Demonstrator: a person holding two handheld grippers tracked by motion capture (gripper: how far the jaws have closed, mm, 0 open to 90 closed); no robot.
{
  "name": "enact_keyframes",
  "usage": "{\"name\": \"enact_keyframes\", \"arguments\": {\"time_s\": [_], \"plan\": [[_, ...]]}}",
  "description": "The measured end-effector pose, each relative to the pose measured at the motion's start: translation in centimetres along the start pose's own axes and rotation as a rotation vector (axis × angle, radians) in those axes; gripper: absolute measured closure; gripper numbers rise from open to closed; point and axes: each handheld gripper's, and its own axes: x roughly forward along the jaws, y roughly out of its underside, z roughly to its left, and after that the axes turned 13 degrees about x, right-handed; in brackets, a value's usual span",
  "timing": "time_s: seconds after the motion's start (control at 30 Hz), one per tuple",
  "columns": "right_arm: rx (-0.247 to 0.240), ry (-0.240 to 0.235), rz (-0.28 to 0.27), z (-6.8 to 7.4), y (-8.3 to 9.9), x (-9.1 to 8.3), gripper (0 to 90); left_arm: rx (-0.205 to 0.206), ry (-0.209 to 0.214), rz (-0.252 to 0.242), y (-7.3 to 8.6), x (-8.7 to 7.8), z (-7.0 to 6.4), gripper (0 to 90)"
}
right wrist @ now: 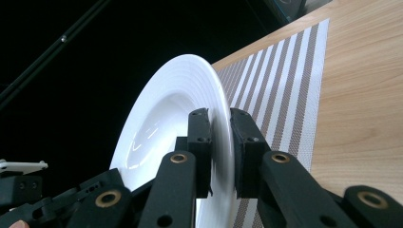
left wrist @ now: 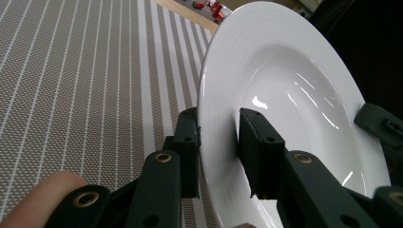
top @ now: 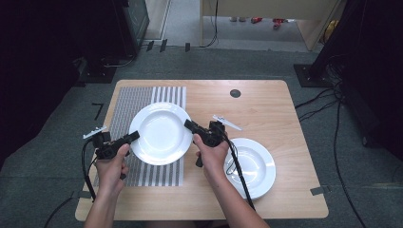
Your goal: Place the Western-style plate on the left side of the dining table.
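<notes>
A white deep plate [top: 160, 133] is held between both grippers over a grey striped placemat [top: 142, 97]. My left gripper [top: 134, 136] is shut on its left rim, and my right gripper [top: 188, 125] is shut on its right rim. In the left gripper view the jaws [left wrist: 219, 130] pinch the plate [left wrist: 294, 95] edge, with the mat [left wrist: 71, 71] behind. In the right gripper view the jaws [right wrist: 221, 128] clamp the opposite edge of the plate [right wrist: 176, 104]. The plate looks raised off the mat [right wrist: 285, 80].
A second white deep plate [top: 259, 166] lies on the wooden table [top: 266, 104] at the right front, and the right gripper's cable trails over it. A dark round grommet [top: 235, 93] sits near the far edge. Dark equipment and cables flank the table.
</notes>
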Motion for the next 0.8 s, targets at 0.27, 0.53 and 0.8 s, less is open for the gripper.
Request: {"name": "enact_keyframes", "arguments": {"time_s": [0.27,0.53,0.8], "plan": [[0.000,0.012,0.013,-0.1,-0.2,2.3,80.6,-0.010,-0.026,-0.001,-0.6,0.6,1.6,70.4],[0.010,0.027,0.032,-0.1,-0.1,4.7,80.6,-0.039,-0.071,-0.002,-0.8,1.2,3.2,70.3],[0.041,0.050,0.048,-1.2,0.1,6.6,80.2,-0.050,-0.099,0.012,-0.5,2.1,4.3,70.4]]}}
